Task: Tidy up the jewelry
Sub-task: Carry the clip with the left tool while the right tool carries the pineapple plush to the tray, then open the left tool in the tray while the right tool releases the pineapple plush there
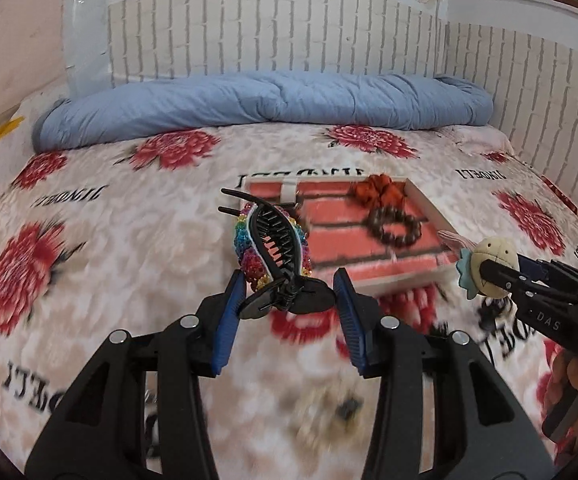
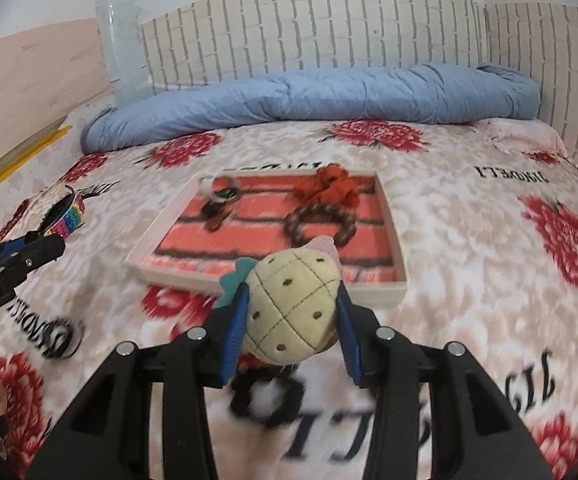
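Observation:
My left gripper [image 1: 289, 282] is shut on the handles of a black claw hair clip [image 1: 277, 240] studded with rainbow stones, held above the bedspread. My right gripper [image 2: 293, 292] is shut on a cream plush pineapple [image 2: 293, 312] with a teal leaf; a black elastic loop [image 2: 265, 396] shows blurred below it. Ahead lies a white-rimmed tray [image 2: 161, 226] lined with a red brick pattern. In it are a red fabric flower [image 2: 329, 188], a brown bead bracelet [image 2: 321, 224] and small dark pieces [image 2: 221, 200]. Each gripper appears in the other's view: the right [image 1: 489, 272], the left [image 2: 55, 240].
A floral bedspread [image 1: 89, 280] covers the bed. A rolled blue duvet [image 1: 269, 100] lies along the back by the brick-pattern wall. A black hair tie [image 2: 59, 338] rests on the bedspread at the left. The person's hands [image 1: 569, 380] grip the handles.

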Demonstrator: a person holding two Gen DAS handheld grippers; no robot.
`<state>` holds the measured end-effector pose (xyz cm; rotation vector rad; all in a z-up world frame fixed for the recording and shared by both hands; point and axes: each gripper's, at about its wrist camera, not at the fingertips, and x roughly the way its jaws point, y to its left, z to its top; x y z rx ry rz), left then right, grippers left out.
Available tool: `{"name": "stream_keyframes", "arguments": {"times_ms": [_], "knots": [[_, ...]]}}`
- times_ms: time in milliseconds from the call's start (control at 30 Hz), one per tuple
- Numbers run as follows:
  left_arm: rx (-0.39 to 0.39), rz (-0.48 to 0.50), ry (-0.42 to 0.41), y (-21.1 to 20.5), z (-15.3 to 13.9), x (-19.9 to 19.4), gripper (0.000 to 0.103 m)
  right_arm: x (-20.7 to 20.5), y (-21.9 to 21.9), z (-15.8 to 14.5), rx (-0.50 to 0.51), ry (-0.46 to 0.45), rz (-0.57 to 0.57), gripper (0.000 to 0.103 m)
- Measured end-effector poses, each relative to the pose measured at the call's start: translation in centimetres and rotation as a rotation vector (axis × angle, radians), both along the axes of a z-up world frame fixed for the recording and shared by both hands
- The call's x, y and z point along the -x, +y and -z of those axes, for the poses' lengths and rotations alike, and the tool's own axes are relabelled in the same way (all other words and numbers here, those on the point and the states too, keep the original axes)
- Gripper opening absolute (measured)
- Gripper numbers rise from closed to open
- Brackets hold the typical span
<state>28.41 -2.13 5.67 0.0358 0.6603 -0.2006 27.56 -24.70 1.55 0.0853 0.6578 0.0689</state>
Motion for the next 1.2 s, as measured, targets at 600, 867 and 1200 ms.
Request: {"name": "stream_keyframes", "arguments": {"times_ms": [600,867,1200], "knots": [[-0.040,-0.001,0.142,-5.5,7.2,-15.4,0.044,-14.9,-1.4,3.9,0.007,0.111,-0.026,0.042],[-0.052,-0.014,0.185,-5.5,9.4,-17.5,0.044,-16.4,-1.5,5.6,0.029,0.149,-0.012,0.042],[-0.080,-0.035,0.196,-5.0,9.9,-17.5,0.053,-15.7,-1.0,5.4,0.100,0.166,-0.019,0.064]]}}
